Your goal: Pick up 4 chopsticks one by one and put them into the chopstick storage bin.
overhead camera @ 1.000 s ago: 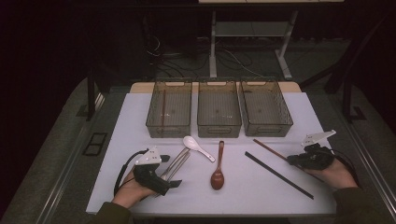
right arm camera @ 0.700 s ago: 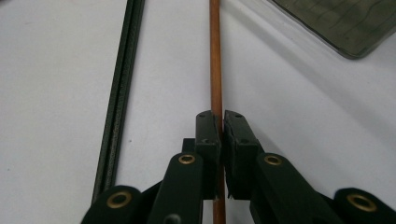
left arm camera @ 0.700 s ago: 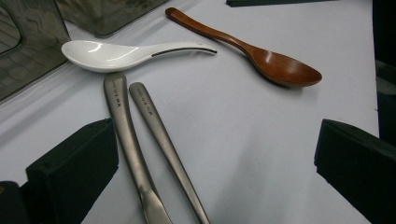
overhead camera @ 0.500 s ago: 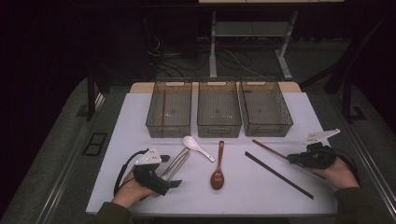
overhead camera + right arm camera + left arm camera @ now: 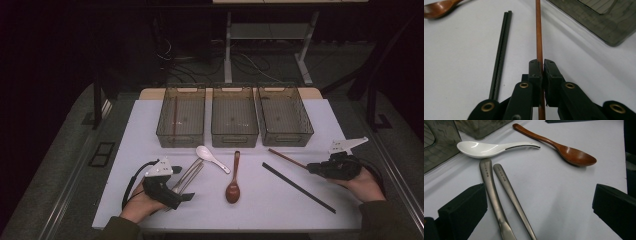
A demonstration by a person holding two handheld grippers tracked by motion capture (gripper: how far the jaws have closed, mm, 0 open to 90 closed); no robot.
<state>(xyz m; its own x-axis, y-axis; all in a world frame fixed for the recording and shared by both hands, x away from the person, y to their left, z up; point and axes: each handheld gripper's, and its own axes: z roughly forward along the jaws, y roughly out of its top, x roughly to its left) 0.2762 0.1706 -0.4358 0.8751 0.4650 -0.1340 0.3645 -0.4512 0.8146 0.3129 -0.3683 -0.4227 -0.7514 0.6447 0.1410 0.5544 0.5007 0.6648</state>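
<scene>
Clamping the brown chopstick (image 5: 539,32) near the desk's right edge, right gripper (image 5: 542,65) closed tight on its shaft; lifting level and slowly, likely toward the left bin (image 5: 181,116), where another brown stick seems to be lying already, to avoid nudging the black chopsticks (image 5: 299,187) just beside it. Resting by the front left corner, left gripper (image 5: 187,194) open and empty around two steel handles (image 5: 499,195). Counting three bins, one white spoon (image 5: 212,157), one wooden spoon (image 5: 234,179), one black pair

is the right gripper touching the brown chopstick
Touching. The right gripper view shows the right gripper with jaws shut on the brown chopstick, pads pressing both sides.
</scene>
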